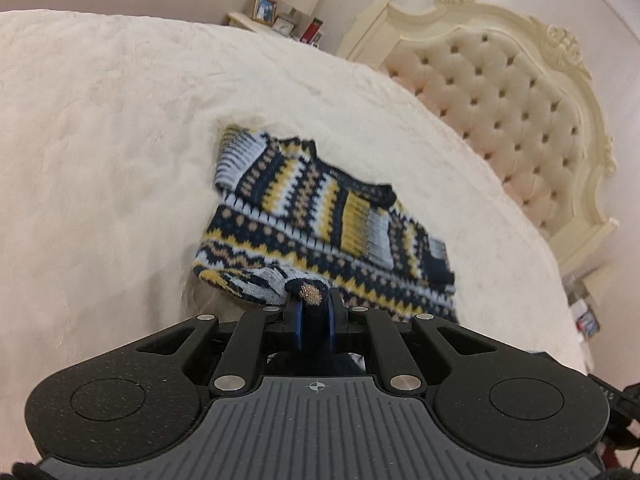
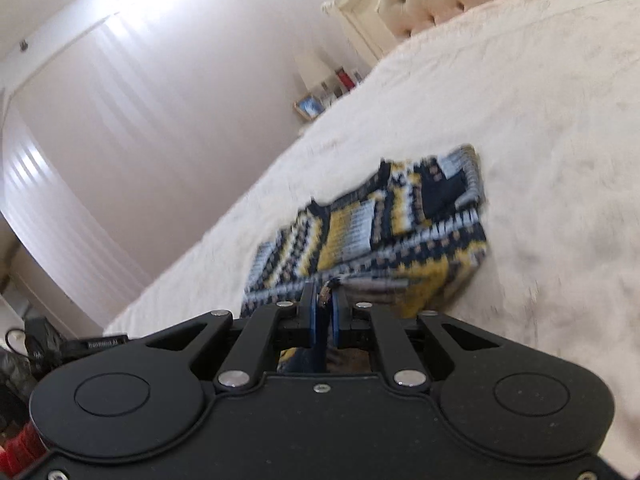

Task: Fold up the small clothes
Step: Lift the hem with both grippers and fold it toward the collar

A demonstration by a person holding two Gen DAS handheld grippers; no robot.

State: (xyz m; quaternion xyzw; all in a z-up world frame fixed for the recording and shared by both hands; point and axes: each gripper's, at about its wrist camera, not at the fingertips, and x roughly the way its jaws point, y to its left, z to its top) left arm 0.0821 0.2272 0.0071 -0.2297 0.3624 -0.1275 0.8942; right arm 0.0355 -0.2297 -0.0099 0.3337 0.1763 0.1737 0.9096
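Note:
A small knitted sweater [image 1: 320,216], patterned in navy, yellow, light blue and tan, lies on the cream bedspread [image 1: 100,160] with its sleeves folded in over the body. My left gripper [image 1: 314,300] is shut on the sweater's near hem and lifts that edge off the bed. In the right wrist view the same sweater [image 2: 380,232] is blurred by motion. My right gripper [image 2: 325,294] is shut on another part of the near hem, with knit bunched between the blue pads.
A tufted cream headboard [image 1: 500,92] stands at the far right of the bed. A nightstand with a photo frame [image 1: 265,8] and small items sits beyond the bed. Curtains [image 2: 100,140] and dark gear on the floor [image 2: 36,352] are to the left.

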